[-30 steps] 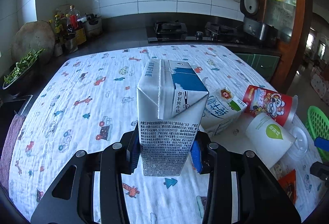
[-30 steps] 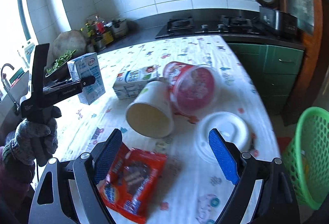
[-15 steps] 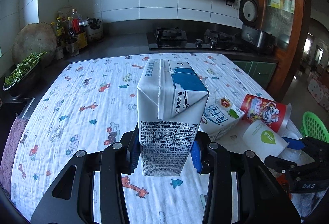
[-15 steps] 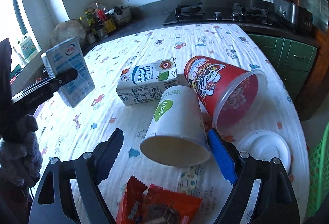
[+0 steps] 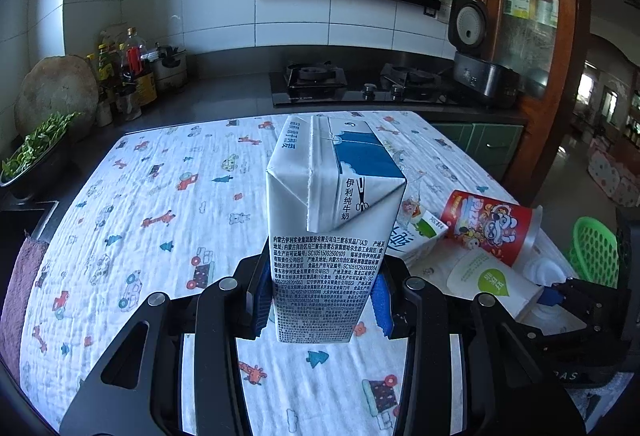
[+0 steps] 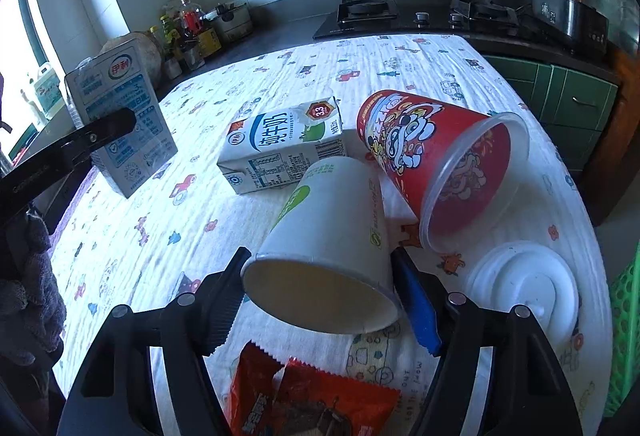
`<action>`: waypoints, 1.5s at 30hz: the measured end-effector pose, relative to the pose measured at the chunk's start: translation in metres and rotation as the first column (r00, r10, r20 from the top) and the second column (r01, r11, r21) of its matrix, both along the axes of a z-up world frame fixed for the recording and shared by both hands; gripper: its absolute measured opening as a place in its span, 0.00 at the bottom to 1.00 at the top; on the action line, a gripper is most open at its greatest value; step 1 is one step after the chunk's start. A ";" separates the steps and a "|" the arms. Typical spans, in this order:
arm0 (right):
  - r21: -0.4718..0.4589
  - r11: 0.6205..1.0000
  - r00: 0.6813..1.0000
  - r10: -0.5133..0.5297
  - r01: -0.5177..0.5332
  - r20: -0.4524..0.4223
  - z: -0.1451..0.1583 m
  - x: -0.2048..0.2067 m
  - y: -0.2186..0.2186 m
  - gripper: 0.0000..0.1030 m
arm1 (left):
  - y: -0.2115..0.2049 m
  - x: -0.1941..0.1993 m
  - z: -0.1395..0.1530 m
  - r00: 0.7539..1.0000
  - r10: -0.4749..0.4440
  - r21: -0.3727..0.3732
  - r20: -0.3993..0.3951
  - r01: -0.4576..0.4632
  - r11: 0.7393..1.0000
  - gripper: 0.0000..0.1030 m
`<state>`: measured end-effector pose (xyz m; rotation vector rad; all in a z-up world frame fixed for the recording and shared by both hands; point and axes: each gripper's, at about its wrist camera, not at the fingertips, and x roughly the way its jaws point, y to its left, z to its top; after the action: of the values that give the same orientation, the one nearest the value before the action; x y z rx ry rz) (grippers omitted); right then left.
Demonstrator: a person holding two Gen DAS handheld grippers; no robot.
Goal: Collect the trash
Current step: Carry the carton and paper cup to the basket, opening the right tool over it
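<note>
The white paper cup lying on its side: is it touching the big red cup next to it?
Cannot tell. In the right wrist view the white paper cup overlaps the red cup's lower edge, hiding where they might meet; the left wrist view shows no clear gap either.

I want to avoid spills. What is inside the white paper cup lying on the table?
The white paper cup lies on its side with its mouth toward the right wrist camera. Its visible inner wall looks bare and dry. The bottom, deeper inside, is shaded and cannot be checked.

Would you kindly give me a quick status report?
Left gripper shut on blue milk carton. Right gripper closing around tipped white paper cup. Red cup touching it.
</note>
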<state>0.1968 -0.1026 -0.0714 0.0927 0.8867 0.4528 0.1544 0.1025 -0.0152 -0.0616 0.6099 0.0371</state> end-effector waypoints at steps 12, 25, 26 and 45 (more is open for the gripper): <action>0.075 0.996 0.996 -0.044 0.038 0.082 0.033 -0.052 -0.044 0.66 | -0.046 -0.011 0.018 0.994 -0.101 -0.006 0.032 0.101 0.995 0.39; 0.061 0.941 0.932 -0.338 0.332 0.135 0.046 -0.097 -0.191 0.66 | -0.147 -0.011 0.016 0.958 -0.285 -0.024 0.013 0.286 0.958 0.39; 0.052 0.928 0.919 -0.372 0.368 0.131 0.044 -0.100 -0.208 0.66 | -0.155 -0.011 0.016 0.954 -0.299 -0.024 0.012 0.299 0.954 0.39; -0.116 0.732 0.740 -0.671 0.671 0.050 -0.034 -0.096 -0.395 0.68 | -0.305 0.010 0.011 0.862 -0.505 -0.027 -0.035 0.505 0.863 0.39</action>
<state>0.1007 -0.4971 -0.1050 0.2866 0.8100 -0.2926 0.1640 -0.2024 -0.0040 0.0857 0.6518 -0.4806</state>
